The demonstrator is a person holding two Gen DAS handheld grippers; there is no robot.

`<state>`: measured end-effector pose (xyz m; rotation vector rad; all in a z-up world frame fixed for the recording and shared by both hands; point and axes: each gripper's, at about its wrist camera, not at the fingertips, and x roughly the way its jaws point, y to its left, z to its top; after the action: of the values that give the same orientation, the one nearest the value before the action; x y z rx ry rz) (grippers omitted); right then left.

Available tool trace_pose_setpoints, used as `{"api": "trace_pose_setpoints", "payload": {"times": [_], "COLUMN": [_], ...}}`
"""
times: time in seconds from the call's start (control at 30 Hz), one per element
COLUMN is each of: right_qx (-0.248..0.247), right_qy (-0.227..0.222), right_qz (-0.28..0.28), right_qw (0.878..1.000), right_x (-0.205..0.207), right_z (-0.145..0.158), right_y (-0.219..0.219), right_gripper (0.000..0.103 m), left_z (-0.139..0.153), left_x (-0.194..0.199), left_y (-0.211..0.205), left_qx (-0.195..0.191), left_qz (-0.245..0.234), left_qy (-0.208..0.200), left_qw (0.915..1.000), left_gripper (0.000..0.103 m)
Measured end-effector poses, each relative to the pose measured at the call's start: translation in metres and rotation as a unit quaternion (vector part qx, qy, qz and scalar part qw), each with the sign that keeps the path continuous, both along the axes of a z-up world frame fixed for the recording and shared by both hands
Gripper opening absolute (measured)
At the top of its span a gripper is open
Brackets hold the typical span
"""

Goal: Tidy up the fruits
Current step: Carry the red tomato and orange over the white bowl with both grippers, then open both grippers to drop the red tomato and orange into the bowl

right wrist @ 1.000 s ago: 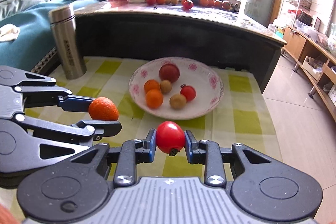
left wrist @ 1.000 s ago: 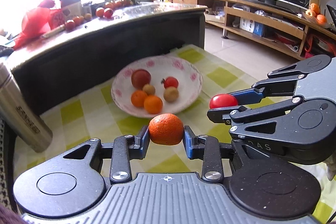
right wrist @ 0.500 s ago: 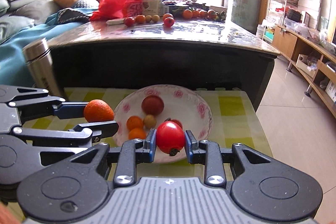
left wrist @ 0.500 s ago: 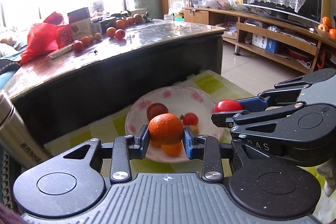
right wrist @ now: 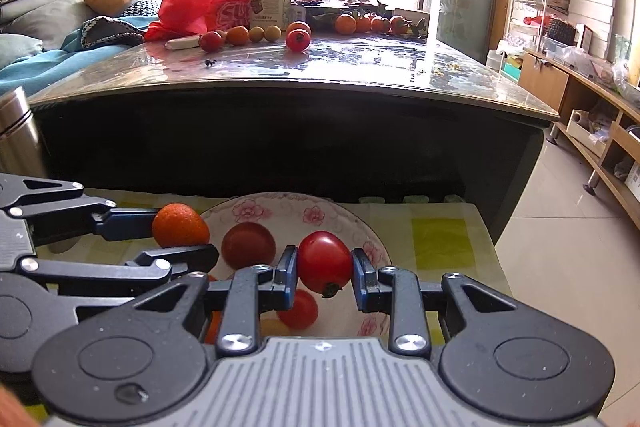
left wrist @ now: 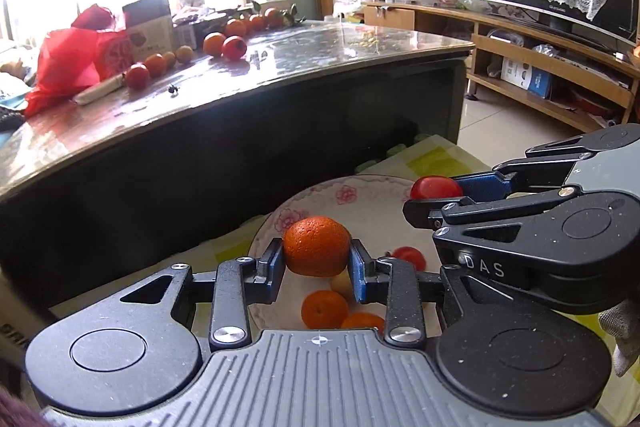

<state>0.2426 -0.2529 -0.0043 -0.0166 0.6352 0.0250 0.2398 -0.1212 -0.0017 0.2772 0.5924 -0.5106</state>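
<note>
My left gripper (left wrist: 317, 259) is shut on an orange (left wrist: 316, 246) and hovers over the near rim of the pink-flowered white plate (left wrist: 360, 205). My right gripper (right wrist: 325, 273) is shut on a red tomato (right wrist: 325, 261) above the same plate (right wrist: 280, 207). Each gripper shows in the other's view: the right one holds the tomato (left wrist: 435, 187) at the left wrist view's right side, and the left one holds the orange (right wrist: 180, 225) at the right wrist view's left. Several fruits lie on the plate below, among them oranges (left wrist: 323, 309) and a dark red fruit (right wrist: 248, 245).
A tall dark table (right wrist: 296, 131) with a glossy top rises just behind the plate, carrying several loose fruits (right wrist: 298, 39), a red bag (right wrist: 192, 7) and boxes. A steel flask (right wrist: 18, 135) stands at left. The green-checked cloth (right wrist: 438, 239) ends at the right, above tiled floor.
Both grippers have moved forward with their fruit, from over the cloth to above the plate. The plate now lies close beneath them and partly hidden.
</note>
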Motion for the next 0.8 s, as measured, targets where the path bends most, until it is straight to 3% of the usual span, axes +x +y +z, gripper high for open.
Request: {"api": "trace_pose_setpoints", "payload": {"times": [0.33,0.8], "right_qx": [-0.003,-0.002], "right_qy": [0.018,0.017], "right_qz": [0.007,0.006], "right_qw": [1.0,1.0], "right_x": [0.026,0.028], "right_z": [-0.014,-0.015], "right_y": [-0.004,-0.005], "right_gripper": [0.036,0.038], "left_z": [-0.014,-0.014], "left_x": [0.022,0.026], "left_y": [-0.002,0.0], "left_qx": [-0.003,0.001], "left_qz": [0.013,0.023], "left_qy": [0.021,0.022], "left_qw": [0.9997,0.9995], "left_gripper": [0.041,0.048]}}
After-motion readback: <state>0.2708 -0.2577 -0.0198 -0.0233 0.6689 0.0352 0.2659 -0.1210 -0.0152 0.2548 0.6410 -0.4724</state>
